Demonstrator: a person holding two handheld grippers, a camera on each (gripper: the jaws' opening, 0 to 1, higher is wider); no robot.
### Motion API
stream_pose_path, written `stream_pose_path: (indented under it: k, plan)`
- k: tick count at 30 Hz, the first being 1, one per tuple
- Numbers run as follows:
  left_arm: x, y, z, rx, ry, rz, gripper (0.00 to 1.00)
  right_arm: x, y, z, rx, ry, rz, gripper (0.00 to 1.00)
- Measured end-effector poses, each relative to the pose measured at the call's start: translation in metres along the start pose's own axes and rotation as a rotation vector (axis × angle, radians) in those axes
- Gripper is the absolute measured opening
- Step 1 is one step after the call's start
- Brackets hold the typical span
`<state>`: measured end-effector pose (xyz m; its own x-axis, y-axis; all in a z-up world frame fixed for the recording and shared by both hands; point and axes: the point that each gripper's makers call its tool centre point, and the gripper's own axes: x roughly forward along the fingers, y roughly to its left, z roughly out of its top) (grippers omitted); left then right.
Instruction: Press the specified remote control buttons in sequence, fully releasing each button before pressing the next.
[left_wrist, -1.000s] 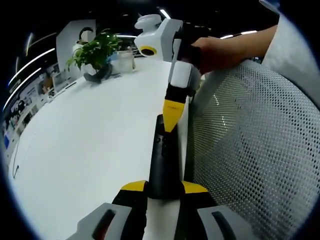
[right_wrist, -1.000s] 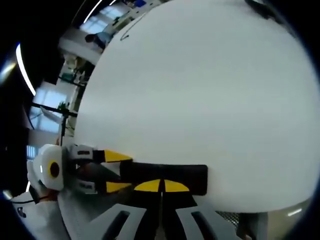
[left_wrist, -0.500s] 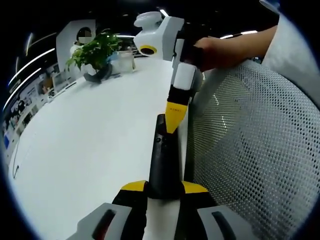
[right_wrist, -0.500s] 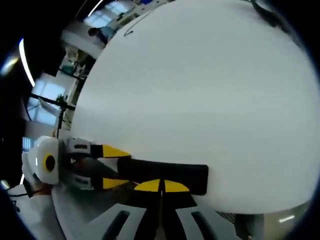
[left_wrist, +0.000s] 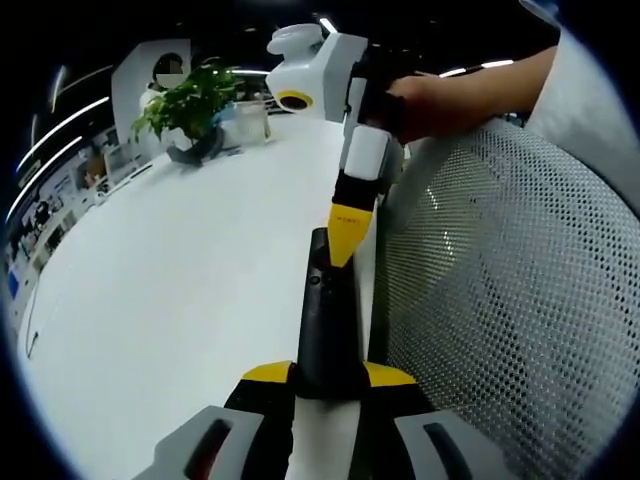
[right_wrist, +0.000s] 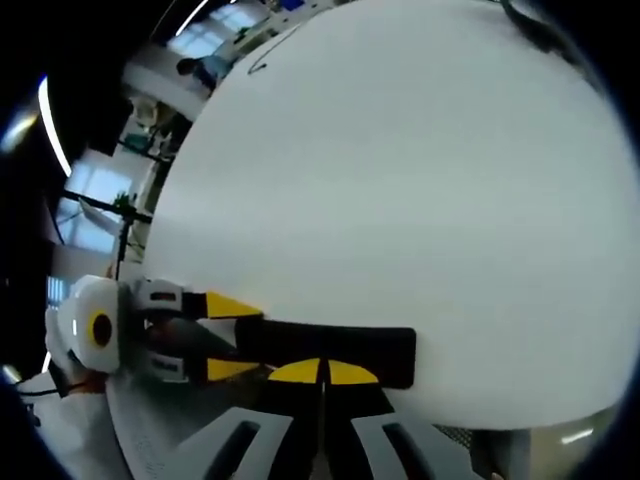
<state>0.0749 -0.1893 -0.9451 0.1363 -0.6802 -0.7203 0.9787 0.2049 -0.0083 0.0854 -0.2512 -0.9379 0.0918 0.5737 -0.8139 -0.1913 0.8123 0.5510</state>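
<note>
Left gripper jaws clamped on slim black remote control, right gripper jaws closed together, yellow tips apparently touching remote's far end, white counter beneath, white mesh chair back alongside.

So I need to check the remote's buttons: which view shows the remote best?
The left gripper view: the remote runs lengthwise away from the camera, its top face with small buttons visible, the right claw touching its far end. In the right gripper view the remote lies crosswise as a dark bar, no buttons discernible.
</note>
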Motion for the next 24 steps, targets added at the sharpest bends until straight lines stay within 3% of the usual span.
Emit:
stream_pose_path:
  k: [6,14,24]
  plan:
    - [0.0000,0.0008,-0.0003,-0.001,0.005,-0.002,0.25,-0.0008,0.0006,-0.0007,0.035,0.008,0.012,0.00]
    - [-0.0004,0.0011,-0.0009,0.004,0.009,-0.004,0.24,-0.0027,-0.0027,-0.0064,0.024,0.052,-0.032,0.00]
    - [-0.0010,0.0015,-0.0019,0.006,0.013,-0.004,0.24,-0.0042,-0.0046,-0.0061,0.017,0.051,-0.050,0.00]
